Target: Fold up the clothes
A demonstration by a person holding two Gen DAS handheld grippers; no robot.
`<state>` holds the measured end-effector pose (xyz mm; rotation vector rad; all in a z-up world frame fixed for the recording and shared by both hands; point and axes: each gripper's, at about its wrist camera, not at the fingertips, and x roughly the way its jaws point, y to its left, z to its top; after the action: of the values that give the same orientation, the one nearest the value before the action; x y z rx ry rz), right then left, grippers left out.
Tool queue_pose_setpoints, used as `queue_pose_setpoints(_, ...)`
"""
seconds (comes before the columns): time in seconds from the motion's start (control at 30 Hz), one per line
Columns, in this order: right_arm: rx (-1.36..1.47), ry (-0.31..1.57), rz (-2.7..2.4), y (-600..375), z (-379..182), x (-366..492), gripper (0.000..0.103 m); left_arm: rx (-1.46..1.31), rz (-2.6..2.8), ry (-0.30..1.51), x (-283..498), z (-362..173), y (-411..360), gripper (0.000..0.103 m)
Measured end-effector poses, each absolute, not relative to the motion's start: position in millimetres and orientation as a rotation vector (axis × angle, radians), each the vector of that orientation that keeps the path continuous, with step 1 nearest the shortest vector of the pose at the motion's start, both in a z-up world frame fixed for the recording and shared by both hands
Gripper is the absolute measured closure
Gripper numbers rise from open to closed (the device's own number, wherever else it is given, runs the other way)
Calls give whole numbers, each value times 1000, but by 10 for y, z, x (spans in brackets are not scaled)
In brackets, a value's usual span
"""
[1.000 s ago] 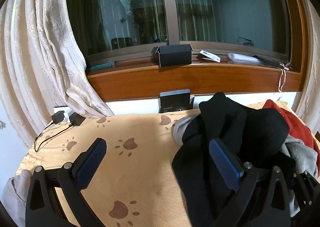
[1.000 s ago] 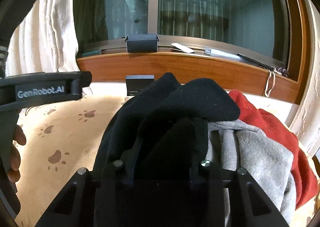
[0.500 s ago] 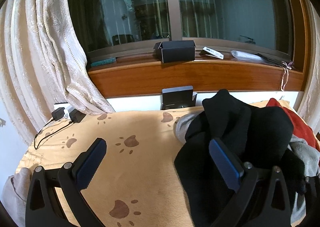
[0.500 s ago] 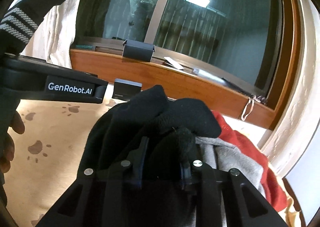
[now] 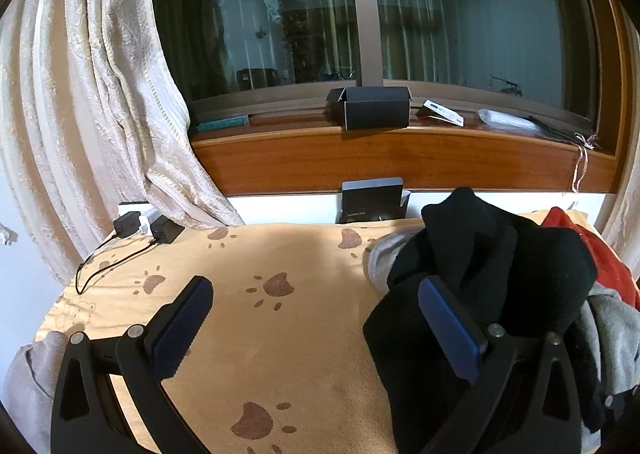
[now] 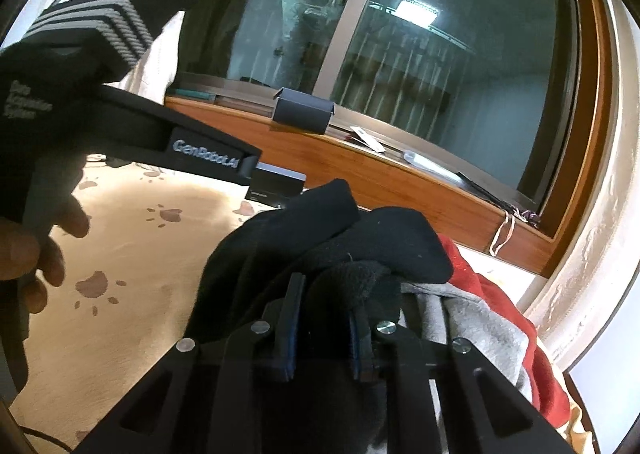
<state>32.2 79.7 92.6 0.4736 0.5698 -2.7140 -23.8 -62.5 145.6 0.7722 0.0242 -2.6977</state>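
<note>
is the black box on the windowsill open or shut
Open: the black box on the windowsill has its top flaps standing out at both ends.

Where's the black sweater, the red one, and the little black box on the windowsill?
black sweater (image 5: 500,254), left wrist view, bunched top fold.
red garment (image 6: 492,294), right wrist view, edge beside the grey cloth.
black box (image 5: 376,112), left wrist view, front face.

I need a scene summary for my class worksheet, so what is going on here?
A person is sorting a pile of clothes on a paw-print blanket by a window. The right gripper is closing on a fold of the black fleece garment, which tops a grey garment and a red one. The left gripper hangs open above the blanket, holding nothing. Nothing is folded yet.
</note>
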Motion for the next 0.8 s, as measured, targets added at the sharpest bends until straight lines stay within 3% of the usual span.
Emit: queue_pose_setpoints(0.8, 517, 484, -2398, 698, 810, 1156, 84, 739, -2693, 82, -124, 1582, -727, 0)
